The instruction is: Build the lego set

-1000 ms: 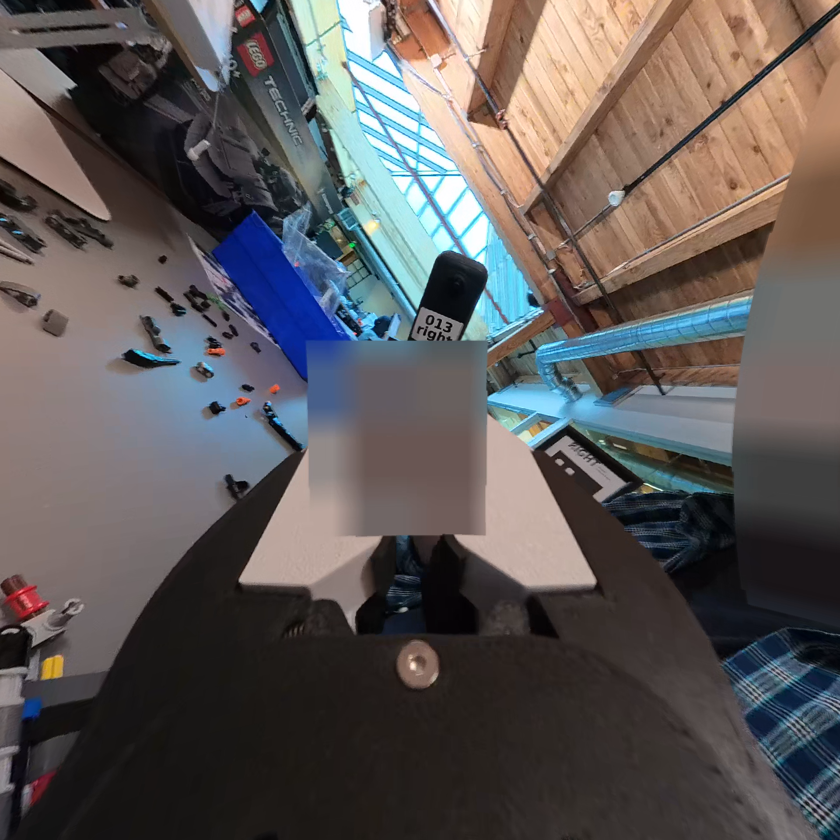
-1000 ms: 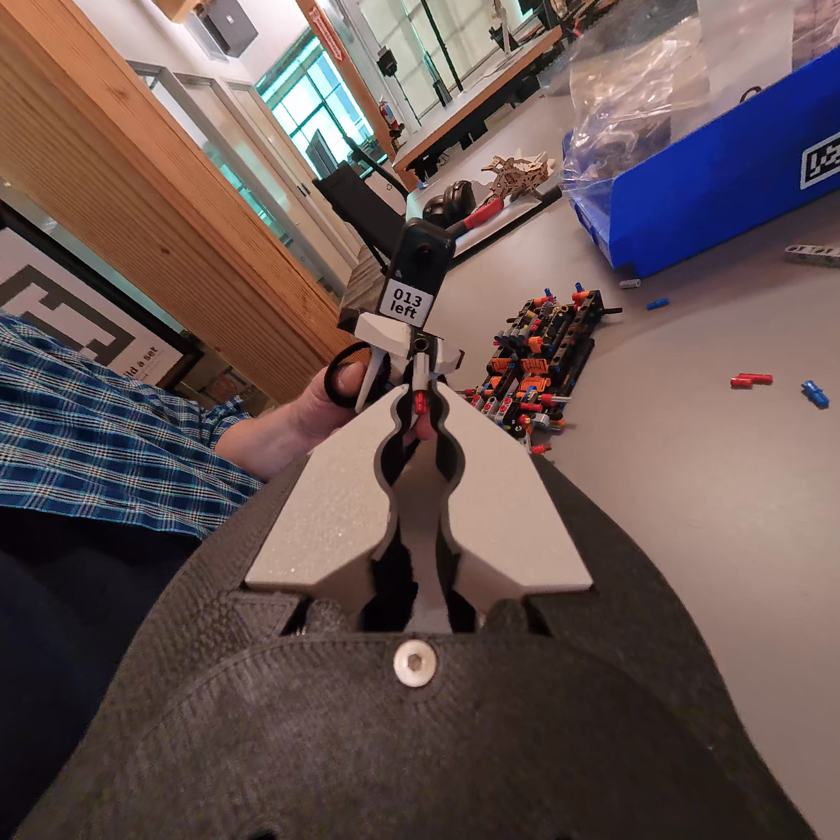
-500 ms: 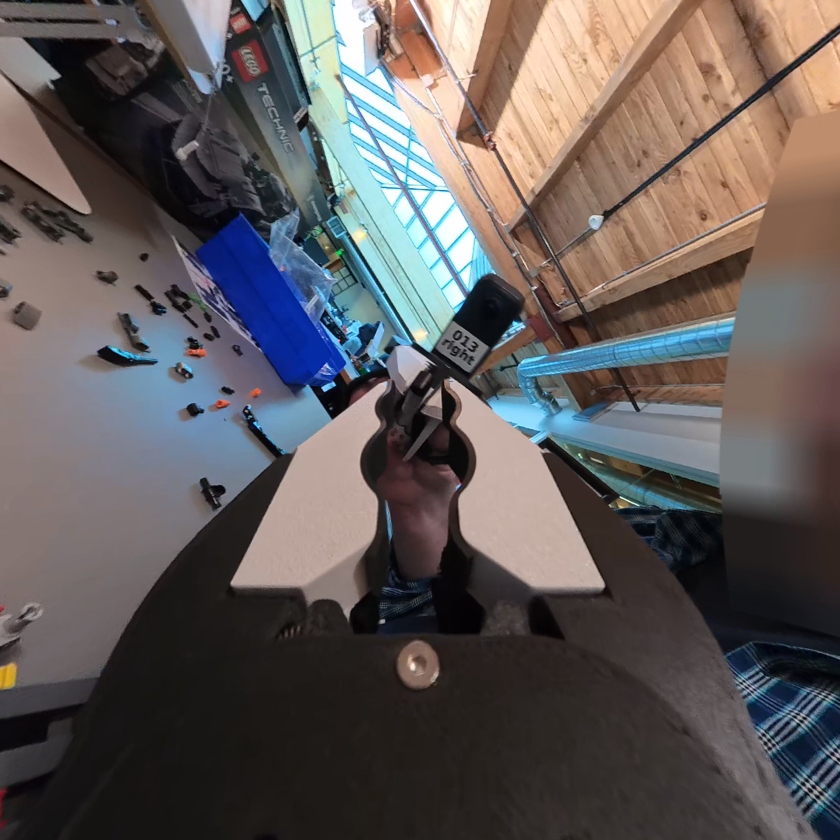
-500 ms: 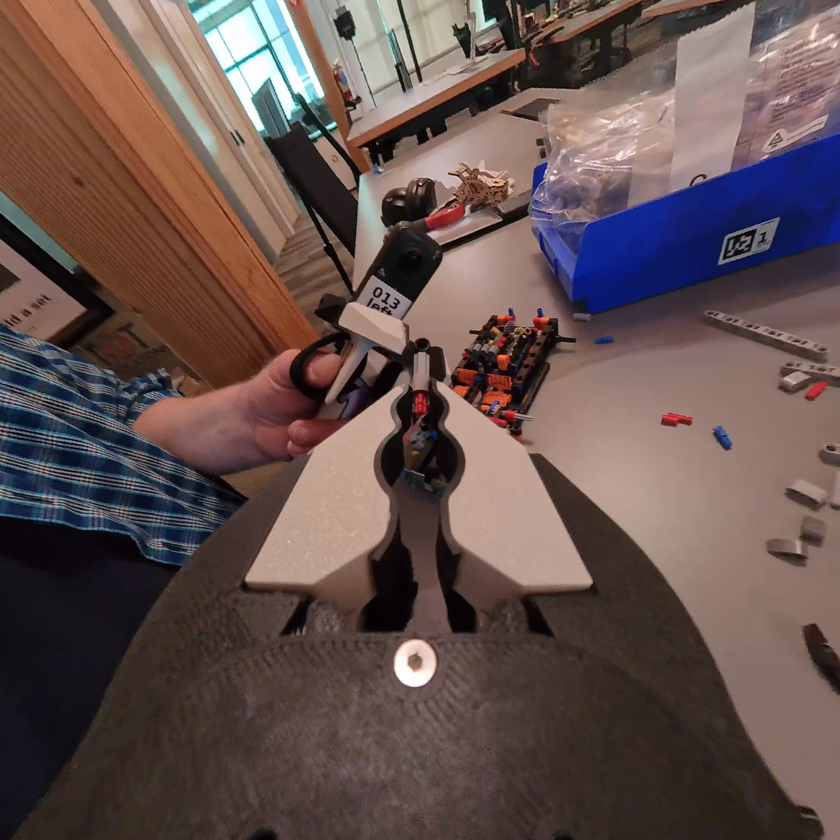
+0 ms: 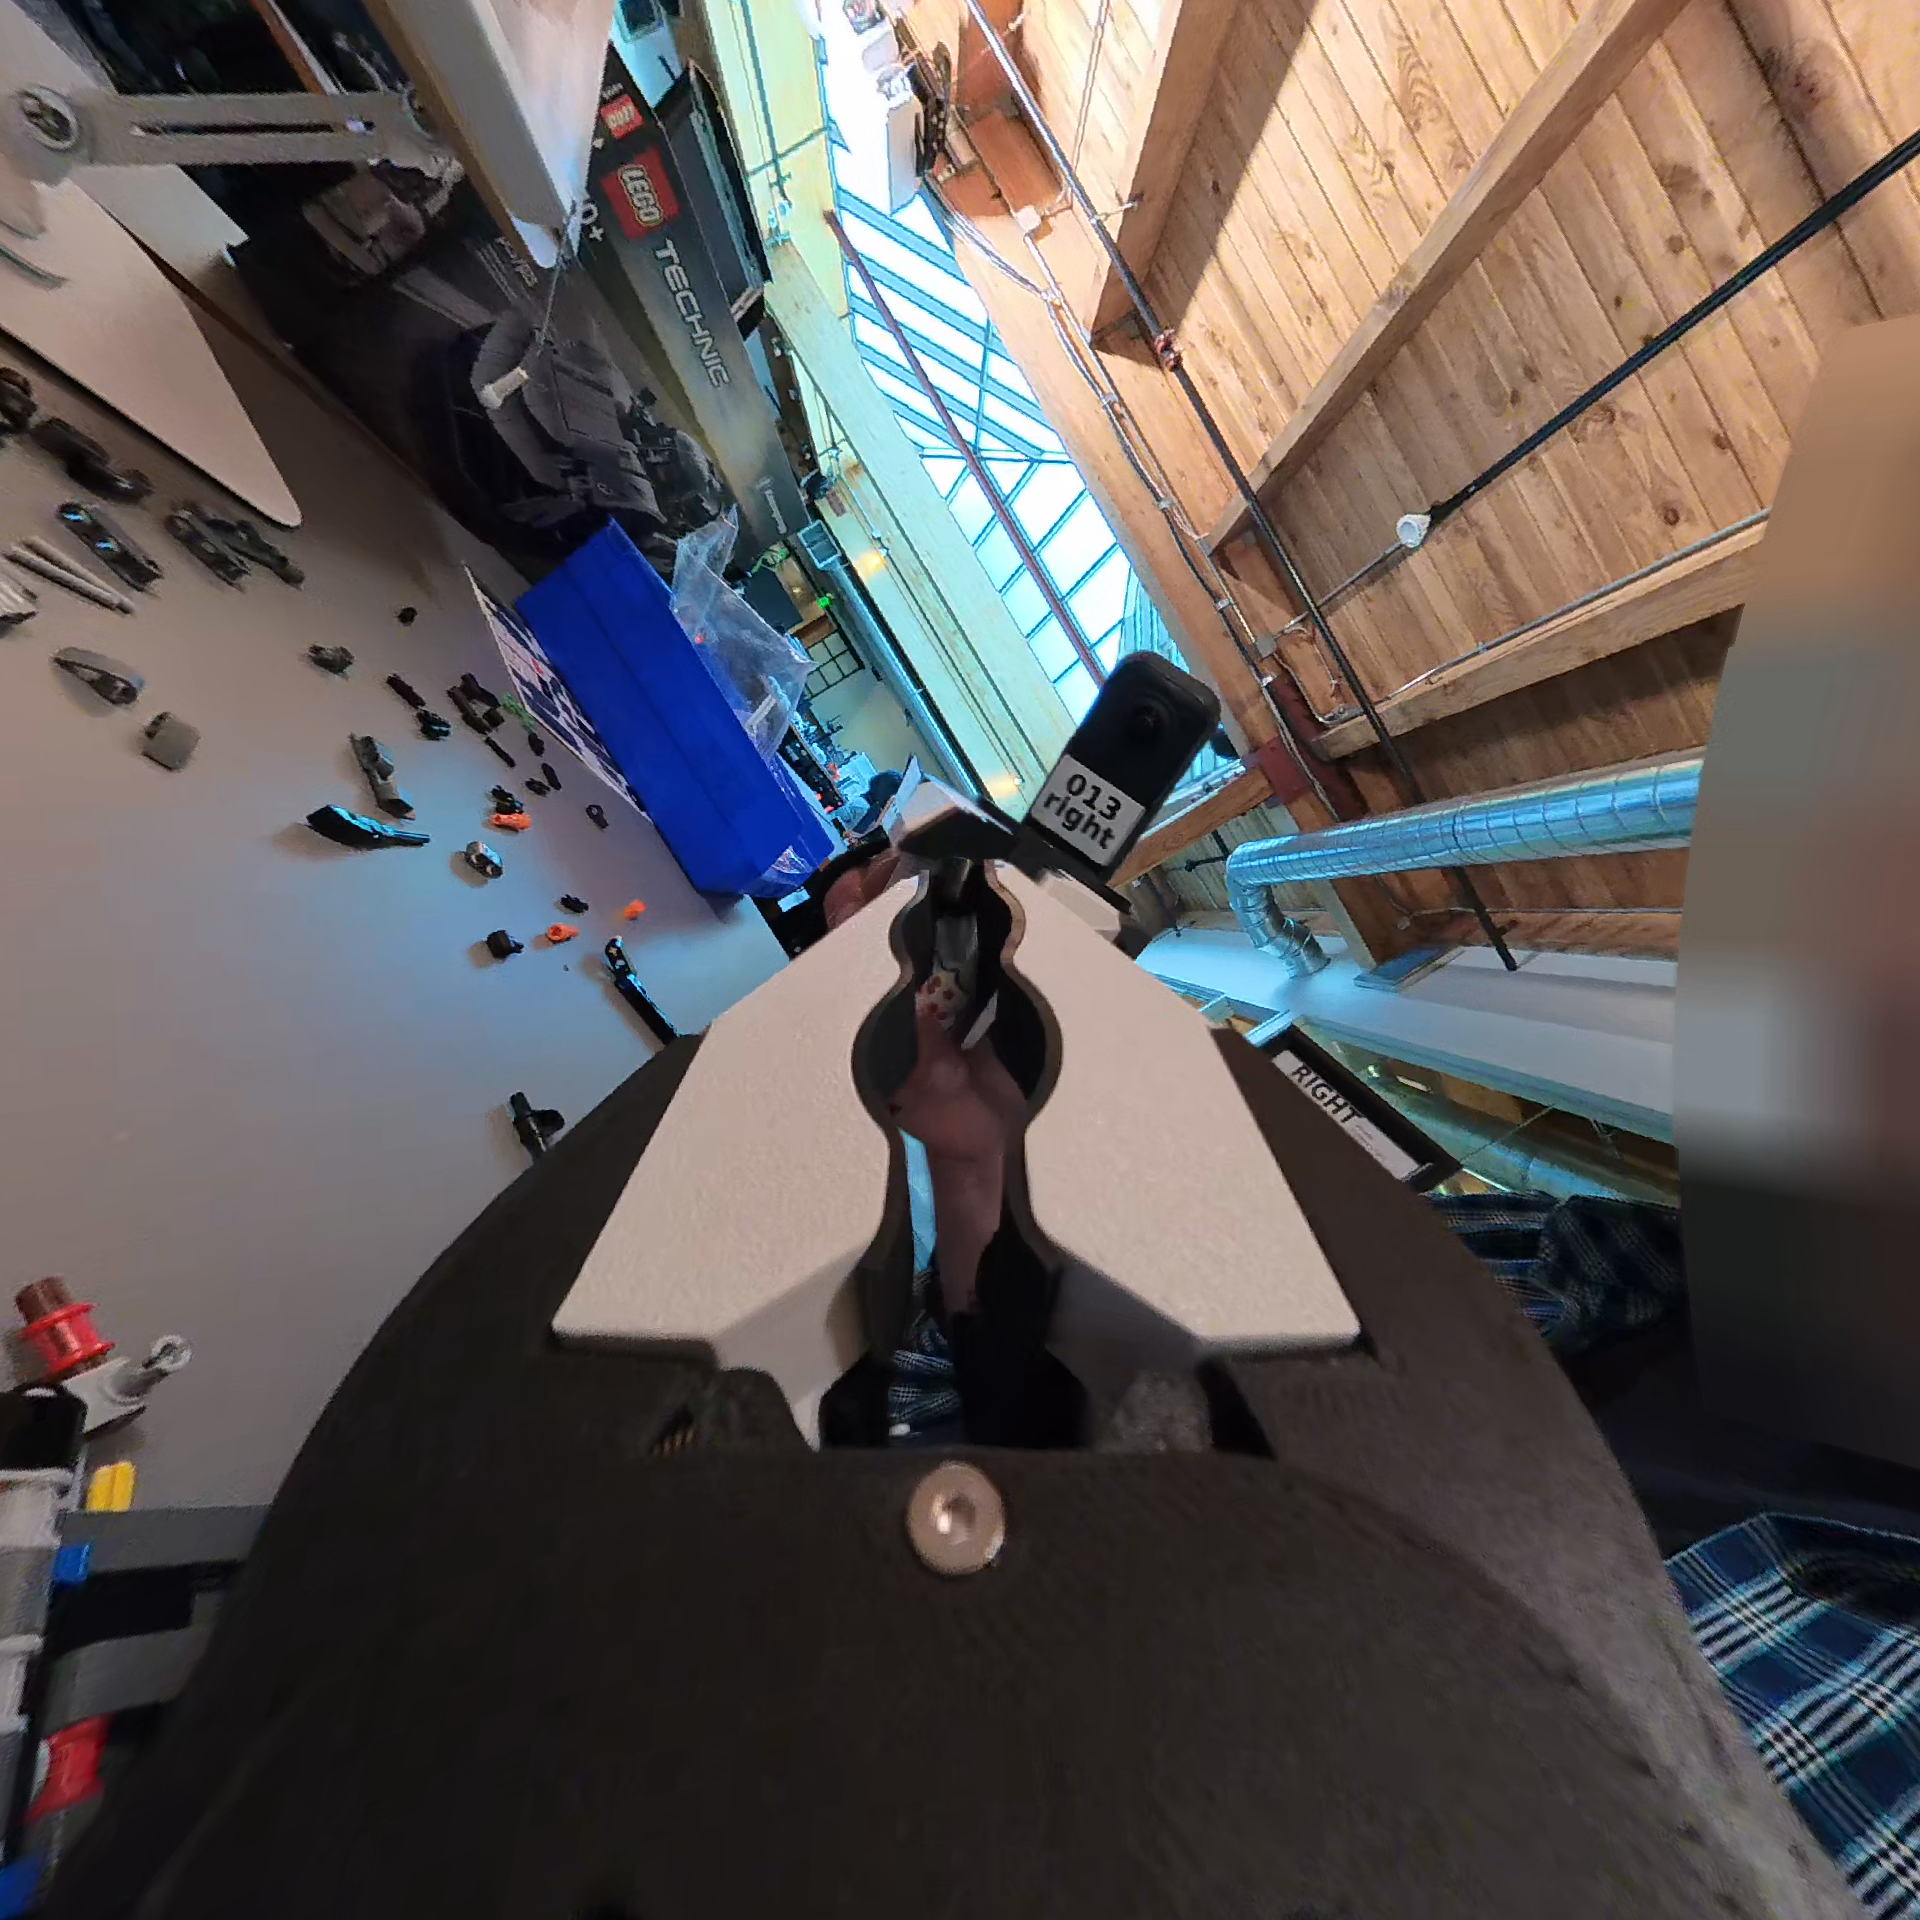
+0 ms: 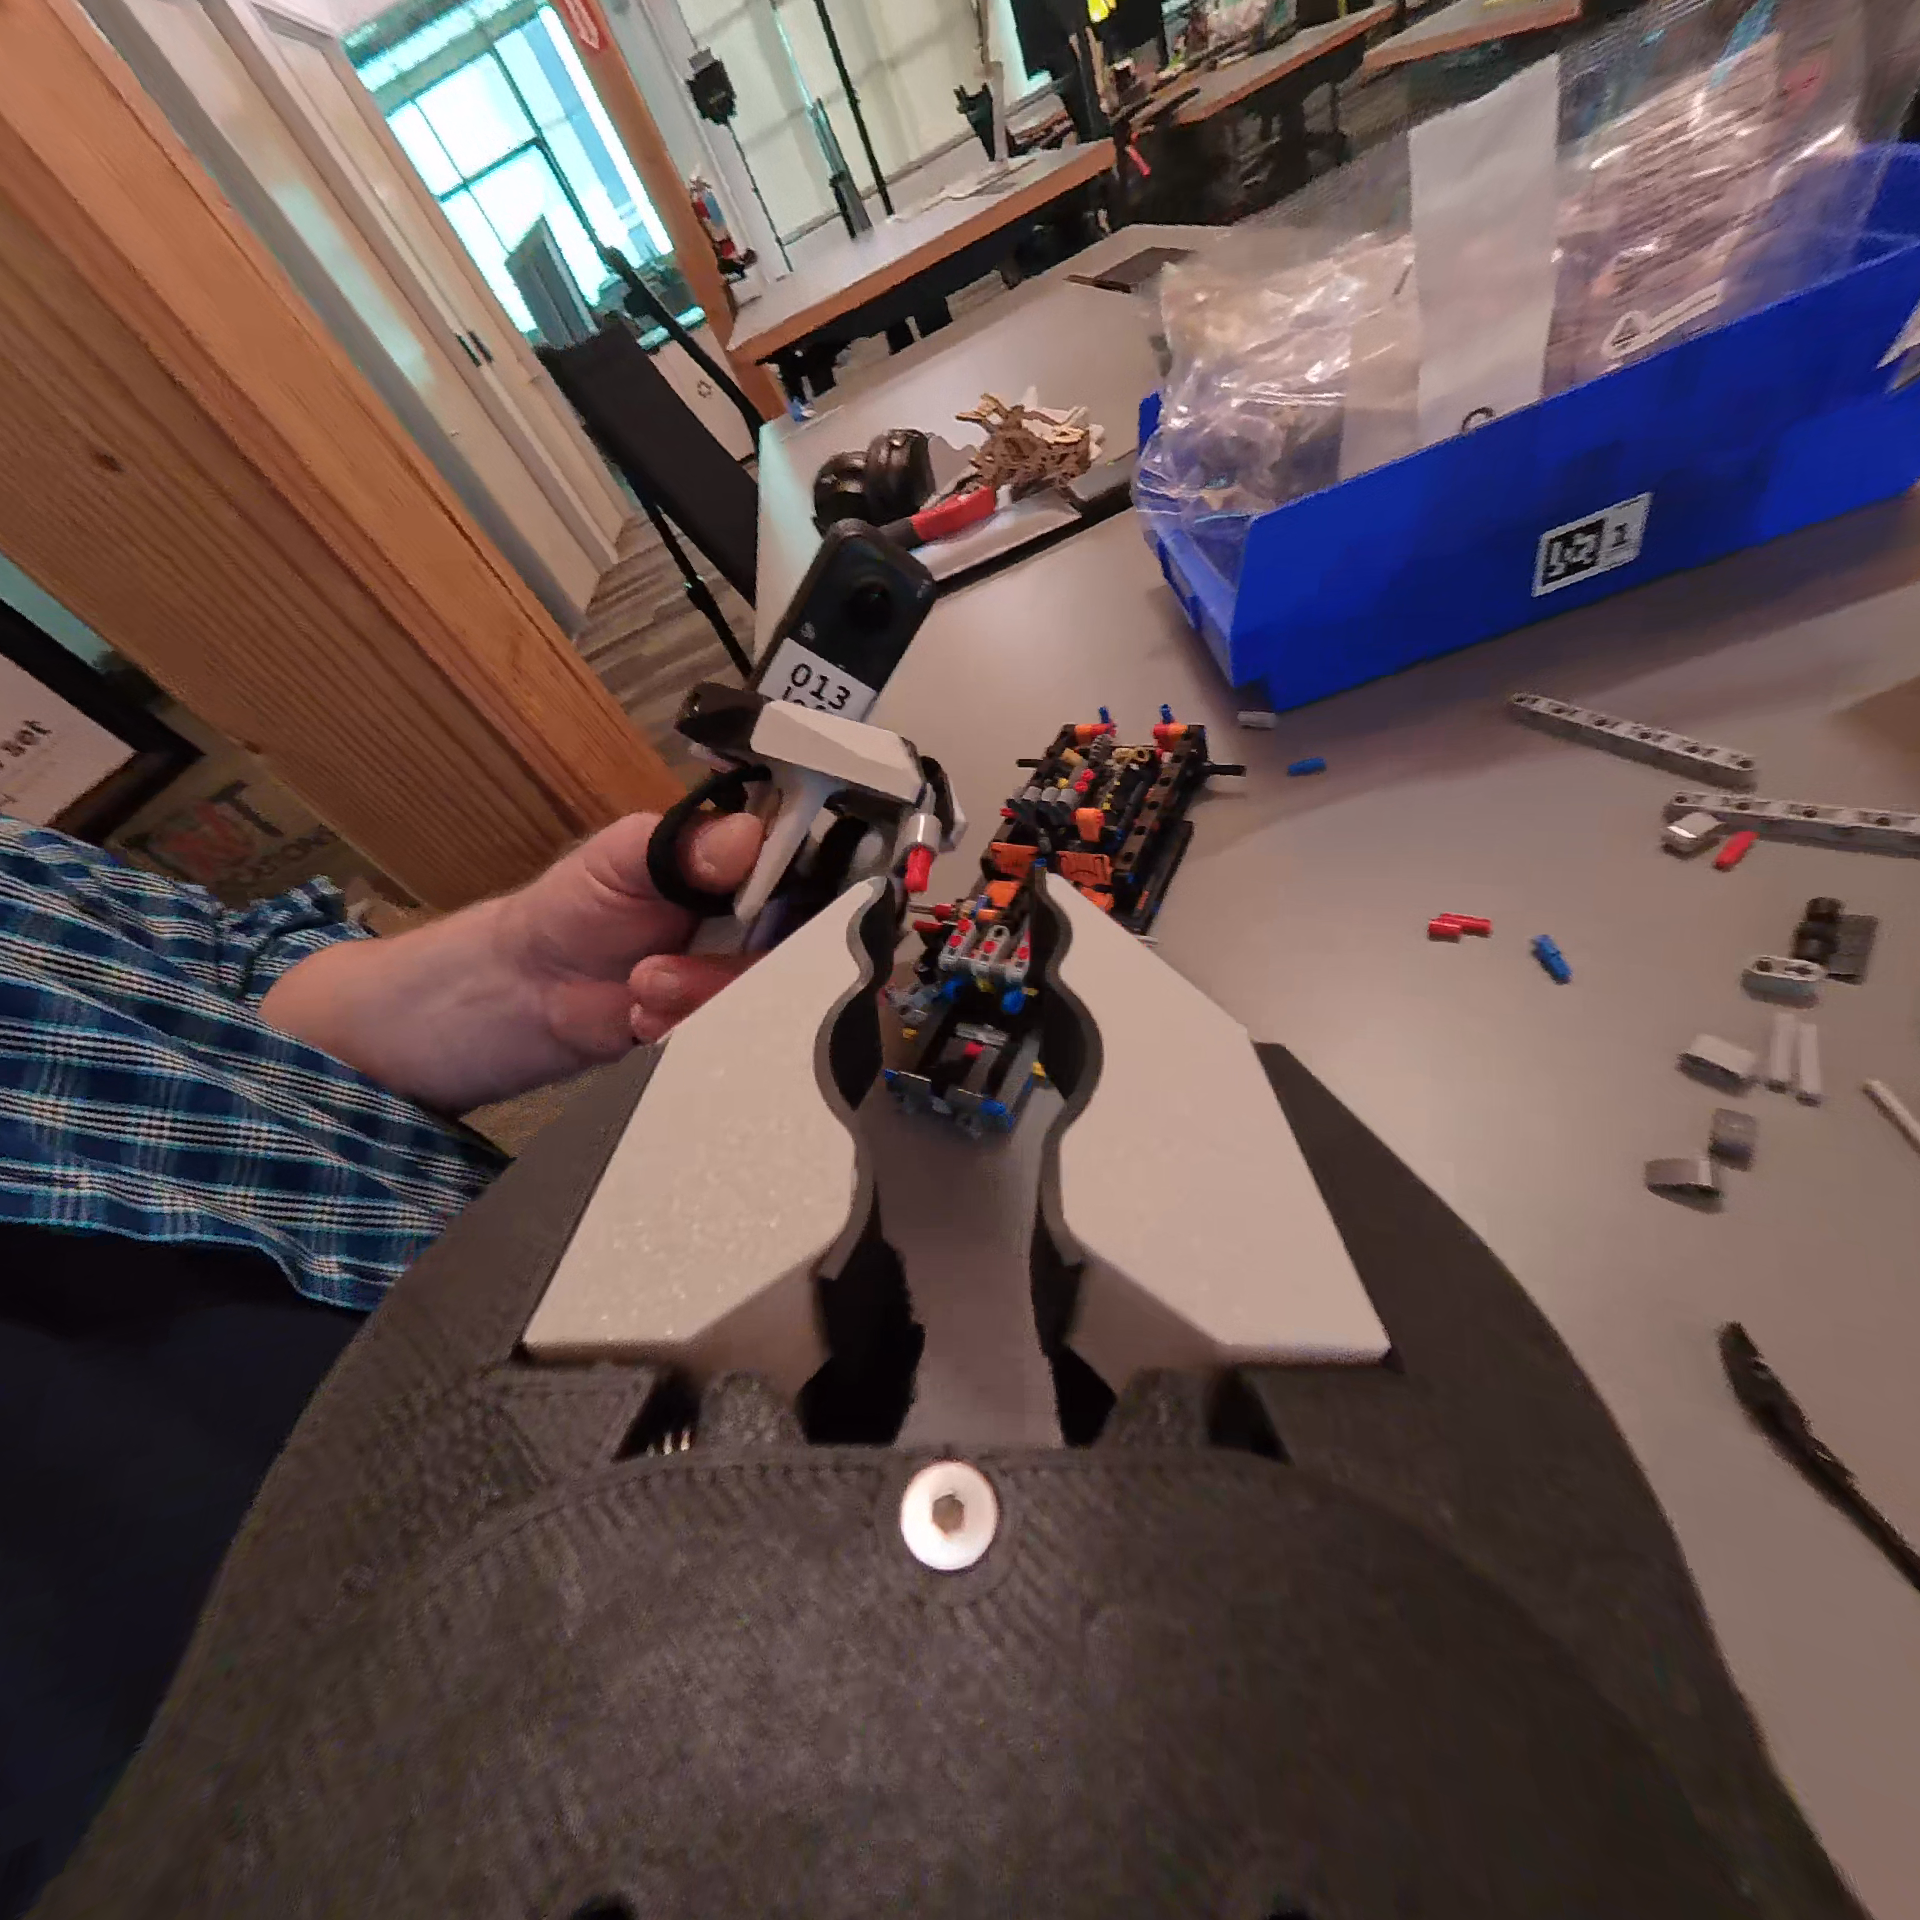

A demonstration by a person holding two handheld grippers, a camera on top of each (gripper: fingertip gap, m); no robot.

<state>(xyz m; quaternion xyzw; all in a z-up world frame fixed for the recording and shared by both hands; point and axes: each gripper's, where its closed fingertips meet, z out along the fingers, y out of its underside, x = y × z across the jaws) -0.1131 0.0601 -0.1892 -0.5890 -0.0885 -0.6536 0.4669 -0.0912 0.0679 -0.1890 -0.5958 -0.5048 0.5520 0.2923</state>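
My left gripper [image 5: 958,888] is shut on a small grey piece with a red end [image 6: 916,858]. It is held in the air off the table's near edge and also shows in the right wrist view [image 6: 925,831], held by a hand. My right gripper [image 6: 964,896] is open and empty, just right of and below the left one, not touching the piece. It shows past the left fingertips in the left wrist view [image 5: 951,821]. The black, orange and red lego assembly [image 6: 1086,821] lies on the grey table [image 6: 1351,1039] beyond my right gripper's tips.
A blue bin [image 6: 1507,551] with plastic bags stands at the back right. Grey beams [image 6: 1631,738], red and blue pins [image 6: 1460,925] and small grey pieces [image 6: 1720,1060] lie to the right, with a black curved part [image 6: 1808,1455] nearer. Several loose dark parts [image 5: 364,826] dot the table. Only a small space, under 4 cm, lies between the two pairs of fingers.
My right gripper has opened and come off the small piece. The left gripper keeps the piece and has moved left and away from the right one.
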